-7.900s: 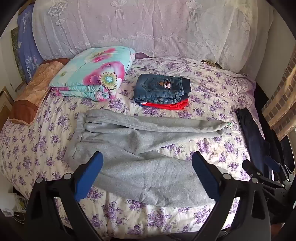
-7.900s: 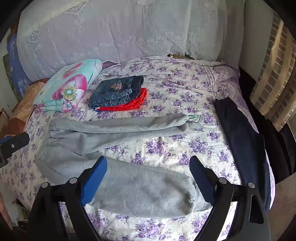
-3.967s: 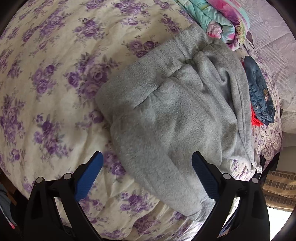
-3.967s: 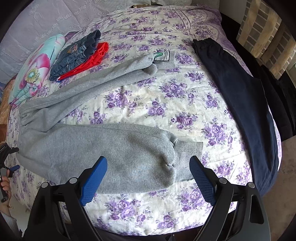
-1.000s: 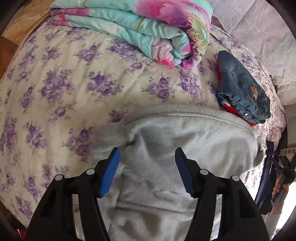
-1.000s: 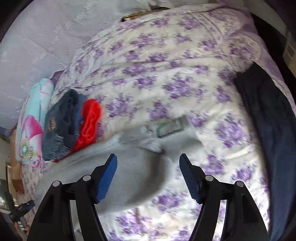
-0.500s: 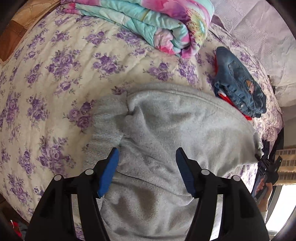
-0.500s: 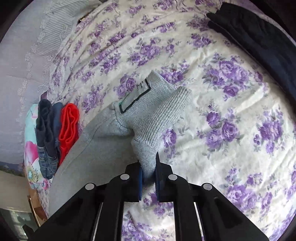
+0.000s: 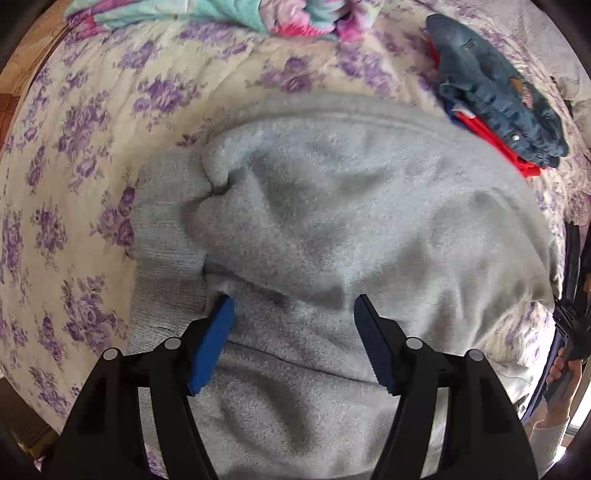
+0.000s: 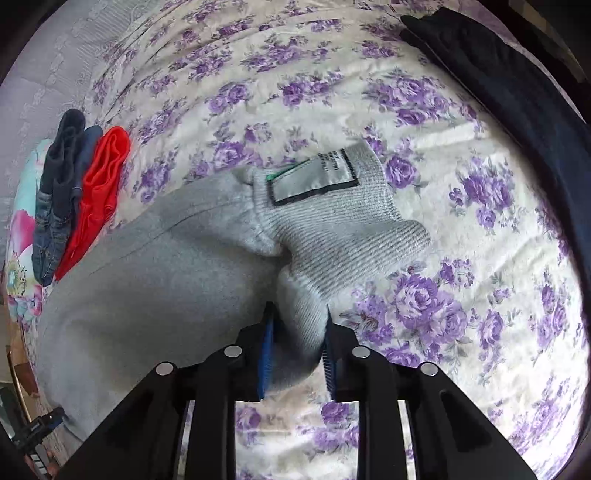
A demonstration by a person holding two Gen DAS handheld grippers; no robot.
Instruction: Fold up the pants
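1. The grey sweatpants (image 9: 351, 206) lie on the floral bedspread (image 9: 74, 184) and fill most of the left wrist view, bunched and rumpled straight ahead of the jaws.
2. The left gripper (image 9: 293, 306) has its jaws spread, with grey fabric lying between them. The left blue pad touches the cloth just beside the ribbed waistband (image 9: 166, 236), which sits ahead and to the left of the jaws.
3. The right gripper (image 10: 297, 325) has its jaws drawn close together, pinching the ribbed cuff (image 10: 351, 236) of a pant leg; a fold of the rib knit is squeezed between the two blue pads.
4. Just ahead of the right jaws the cuff fans out over the bedspread, and a sewn-on label (image 10: 314, 177) lies on it, farther ahead.
5. The leg of the sweatpants runs off to the left of the right jaws, toward the left edge of the view.
6. Ahead and left of the right jaws sits a stack of folded jeans (image 10: 59, 184) and a red garment (image 10: 99, 195); in the left view the same stack lies ahead and to the right.
7. A dark garment (image 10: 517, 92) lies ahead and to the right of the right jaws, well apart from the cuff.
8. A folded flowered quilt (image 9: 221, 14) lies far ahead of the left jaws.
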